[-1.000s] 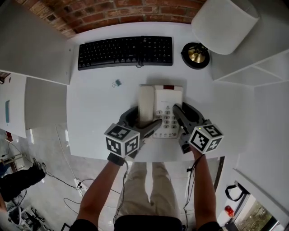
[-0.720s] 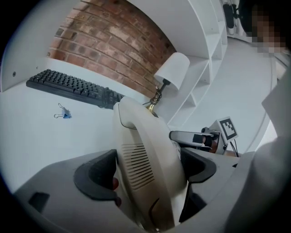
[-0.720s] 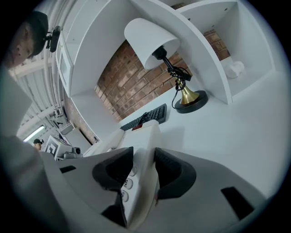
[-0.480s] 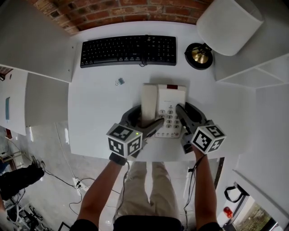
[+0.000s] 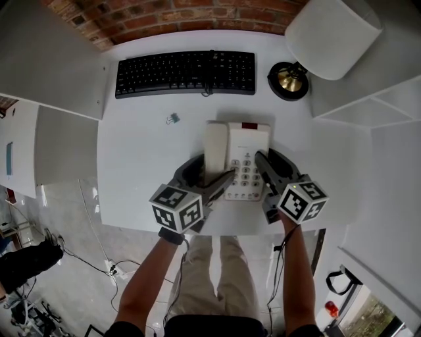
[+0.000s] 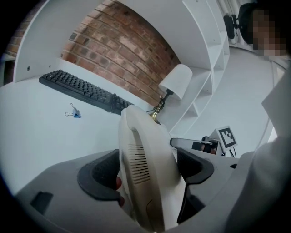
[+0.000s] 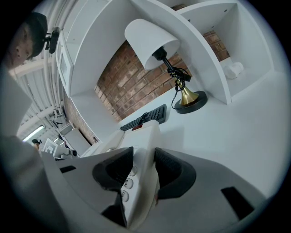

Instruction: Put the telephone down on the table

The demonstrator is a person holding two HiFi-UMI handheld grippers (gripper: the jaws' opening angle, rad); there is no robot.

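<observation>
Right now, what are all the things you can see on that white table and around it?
Push-button desk telephone: one, cream-white, middle of the table, near its front edge.
Plastic handset: one, cream, lying on the telephone's left side.
Computer keyboard: one, black, back of the table.
Desk lamp: one, white shade, brass stem, black base, back right.
Small binder clip: one, blue, between keyboard and telephone, off to the left.
Flat table: one, white.
Shelves: white, right of the table.
Brick wall: red-brown, behind the table.
Left gripper: one, grey, jaws closing on the handset.
Right gripper: one, grey, shut on the telephone's right edge.
Forearms: two, bare, below the table edge.
</observation>
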